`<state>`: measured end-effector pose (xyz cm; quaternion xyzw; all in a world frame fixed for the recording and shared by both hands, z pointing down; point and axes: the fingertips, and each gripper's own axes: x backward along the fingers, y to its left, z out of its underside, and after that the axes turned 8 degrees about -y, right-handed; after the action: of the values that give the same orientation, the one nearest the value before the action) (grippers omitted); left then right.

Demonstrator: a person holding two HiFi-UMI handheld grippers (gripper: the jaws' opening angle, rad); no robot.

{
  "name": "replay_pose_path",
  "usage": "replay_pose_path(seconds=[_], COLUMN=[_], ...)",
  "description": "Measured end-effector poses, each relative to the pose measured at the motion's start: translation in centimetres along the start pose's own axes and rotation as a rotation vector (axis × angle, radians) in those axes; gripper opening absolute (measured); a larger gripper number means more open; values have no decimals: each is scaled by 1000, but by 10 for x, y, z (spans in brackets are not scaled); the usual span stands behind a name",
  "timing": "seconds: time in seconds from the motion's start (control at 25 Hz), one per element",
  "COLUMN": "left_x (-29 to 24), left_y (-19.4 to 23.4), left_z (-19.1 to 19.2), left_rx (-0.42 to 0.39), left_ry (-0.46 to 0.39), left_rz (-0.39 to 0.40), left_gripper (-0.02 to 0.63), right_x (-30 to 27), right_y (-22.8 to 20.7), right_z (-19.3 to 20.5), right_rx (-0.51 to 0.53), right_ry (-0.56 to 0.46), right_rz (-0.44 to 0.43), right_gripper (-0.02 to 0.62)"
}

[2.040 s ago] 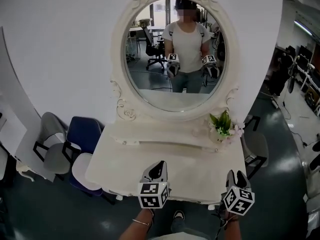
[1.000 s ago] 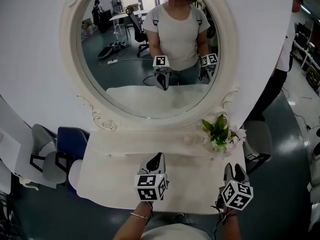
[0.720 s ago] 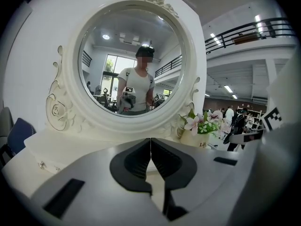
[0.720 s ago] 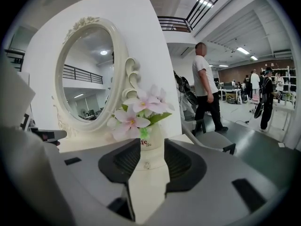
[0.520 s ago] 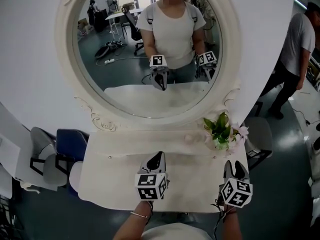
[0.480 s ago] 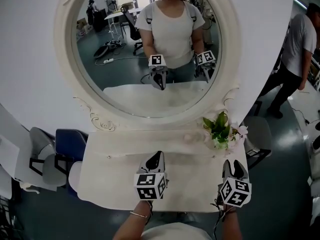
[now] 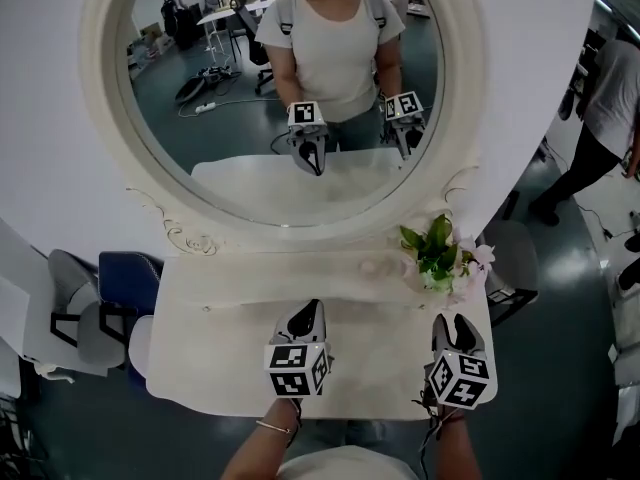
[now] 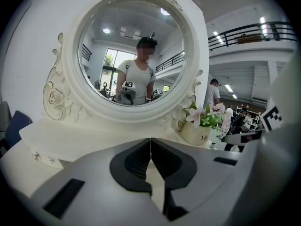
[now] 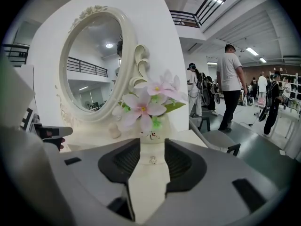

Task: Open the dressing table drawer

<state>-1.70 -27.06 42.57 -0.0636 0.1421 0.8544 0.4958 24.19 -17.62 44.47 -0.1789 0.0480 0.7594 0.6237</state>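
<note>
The flower pot [image 8: 194, 133] carries dark lettering that seems to read "Life".

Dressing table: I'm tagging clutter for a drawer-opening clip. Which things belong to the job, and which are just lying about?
Job: dressing table; small drawer knob; right gripper, open, facing that knob.
Lying about: flower pot; mirror; blue chair.

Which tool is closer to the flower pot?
Right. The right tool sits just in front of the flower pot, pointing at it; the left tool is farther away, off to the left.
</note>
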Motion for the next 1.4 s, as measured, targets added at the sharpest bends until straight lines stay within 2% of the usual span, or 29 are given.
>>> replay_pose_path(seconds=[0.84,1.4], left_x=[-3,-1], left_y=[14,15], left_z=[114,133], left_rx=[41,52], left_ry=[215,246], left_rz=[-44,-62], left_gripper=[20,20], right_x=[-15,-25], right_y=[-9,-6], right_z=[96,114], right_rx=[-36,-28], right_ry=[174,214], right_rz=[-4,-28], right_gripper=[172,175])
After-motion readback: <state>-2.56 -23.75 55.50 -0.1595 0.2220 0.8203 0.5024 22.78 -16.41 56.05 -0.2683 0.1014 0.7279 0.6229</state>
